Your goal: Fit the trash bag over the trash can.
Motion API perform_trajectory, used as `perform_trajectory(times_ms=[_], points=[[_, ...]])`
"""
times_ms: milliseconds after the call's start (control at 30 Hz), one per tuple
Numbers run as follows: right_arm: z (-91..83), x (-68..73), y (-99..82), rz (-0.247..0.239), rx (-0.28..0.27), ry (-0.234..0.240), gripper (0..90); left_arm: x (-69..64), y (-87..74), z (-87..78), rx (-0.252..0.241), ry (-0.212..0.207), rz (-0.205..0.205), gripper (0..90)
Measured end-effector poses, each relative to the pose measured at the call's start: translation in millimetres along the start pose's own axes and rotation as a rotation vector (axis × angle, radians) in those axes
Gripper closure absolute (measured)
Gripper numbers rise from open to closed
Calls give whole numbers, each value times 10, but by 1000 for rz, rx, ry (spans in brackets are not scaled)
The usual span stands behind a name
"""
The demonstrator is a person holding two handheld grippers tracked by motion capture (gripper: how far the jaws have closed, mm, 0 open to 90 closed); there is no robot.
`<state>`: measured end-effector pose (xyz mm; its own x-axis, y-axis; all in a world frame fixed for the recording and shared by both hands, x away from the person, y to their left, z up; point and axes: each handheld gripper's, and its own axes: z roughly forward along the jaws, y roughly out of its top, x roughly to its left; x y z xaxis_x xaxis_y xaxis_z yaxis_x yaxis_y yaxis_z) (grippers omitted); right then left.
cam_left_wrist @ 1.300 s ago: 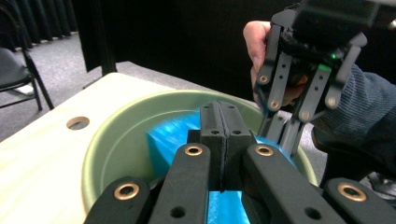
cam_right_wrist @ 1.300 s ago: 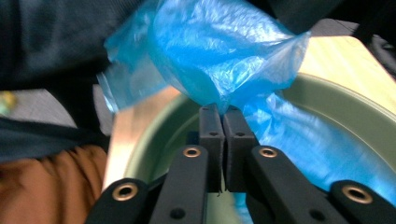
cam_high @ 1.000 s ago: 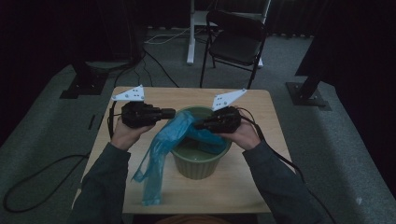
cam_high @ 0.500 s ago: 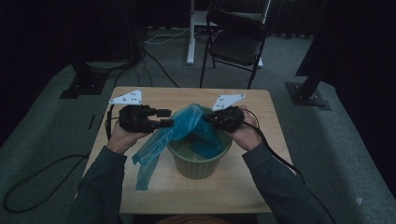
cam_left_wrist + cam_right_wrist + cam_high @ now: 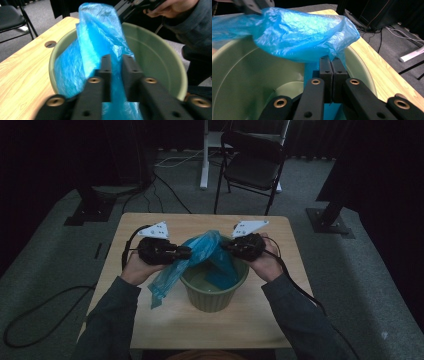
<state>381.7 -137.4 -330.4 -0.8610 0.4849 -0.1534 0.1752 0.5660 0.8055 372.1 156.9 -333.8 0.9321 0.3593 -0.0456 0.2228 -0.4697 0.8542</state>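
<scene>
Blue bag held over the green bucket, between my two grippers.

My left gripper (image 5: pixel 186 252) pinches the blue plastic bag (image 5: pixel 207 251), jaws slightly parted around the film; my right gripper (image 5: pixel 227 246) clamps it fully closed, with the green bucket (image 5: pixel 214 295) below on the surface (image 5: pixel 260 325).

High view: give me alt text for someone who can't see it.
A person at a wooden table holds a blue plastic bag between two grippers above a green bin; the left gripper and right gripper each pinch it. Part of the bag hangs inside the bin, part trails over its left rim onto the table. A black chair stands beyond.
</scene>
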Motion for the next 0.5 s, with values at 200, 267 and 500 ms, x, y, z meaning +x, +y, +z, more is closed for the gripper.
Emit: perform_trajectory(times_ms=[200,267,500], points=[[-39,25,-49,-26,9,31,678,6,37,7,-14,19,0,895],[-75,51,-56,-48,4,37,525,-2,52,9,-14,20,5,894],[-237,80,15,-93,-58,-23,424,-13,101,58,-9,28,14,894]])
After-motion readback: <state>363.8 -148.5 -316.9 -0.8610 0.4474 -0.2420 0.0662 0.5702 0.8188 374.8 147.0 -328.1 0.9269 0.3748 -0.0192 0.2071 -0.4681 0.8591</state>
